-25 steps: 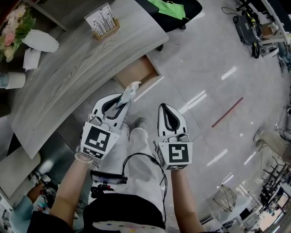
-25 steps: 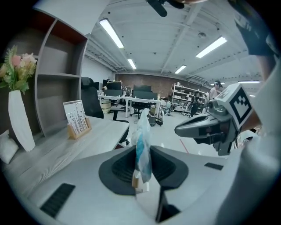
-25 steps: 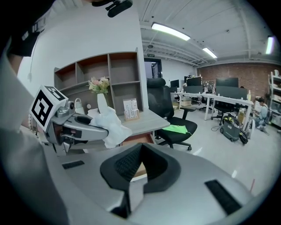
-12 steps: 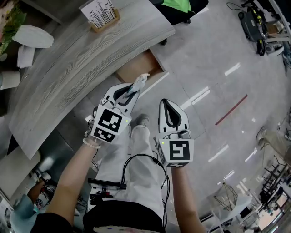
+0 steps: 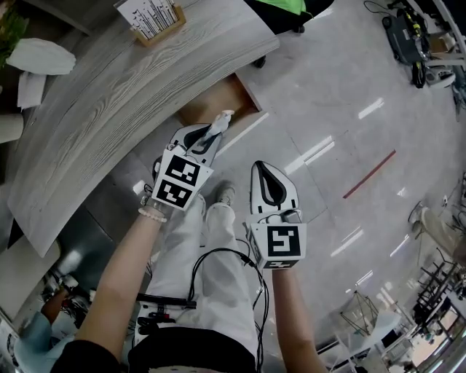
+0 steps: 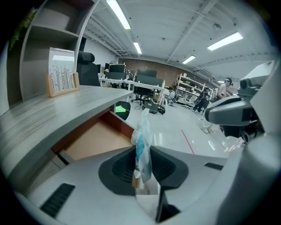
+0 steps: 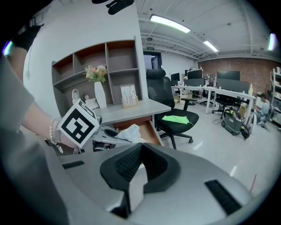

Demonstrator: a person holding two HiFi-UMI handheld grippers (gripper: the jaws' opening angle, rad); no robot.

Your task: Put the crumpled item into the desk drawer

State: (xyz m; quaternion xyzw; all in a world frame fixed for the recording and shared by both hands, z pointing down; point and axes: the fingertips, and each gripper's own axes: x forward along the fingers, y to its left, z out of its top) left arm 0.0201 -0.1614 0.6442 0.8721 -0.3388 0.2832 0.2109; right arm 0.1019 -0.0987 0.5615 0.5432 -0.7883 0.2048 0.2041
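Left gripper view shows the crumpled item [image 6: 142,143] right in the middle. It is a thin, scrunched-up thing, white and blue, and it stands up tall between the two jaws. The left gripper [image 6: 142,154] is squeezed tight on its lower part. The jaws are almost together, with only the item between them. The top of the item pokes out past the jaw tips. The item is up in the air and touches nothing else.

Just past the item, a little to the left and lower down, is the drawer [image 6: 92,140]. It is pulled out from under the desk [image 6: 52,114], and its brown bottom shows. The item is not in the drawer. In the head view its tip lines up with the drawer's near edge.

The right gripper [image 7: 140,149] is to the right of the left one and a bit nearer to the person. Its jaws are closed together with nothing in them.

On the far end of the desk stands a wooden card stand [image 5: 153,18] with a white card in it. Past the desk is a black chair [image 7: 173,105] with a green cloth [image 7: 174,118] on its seat. The shiny grey floor [image 5: 328,109] has a red line [image 5: 370,175] off to the right.
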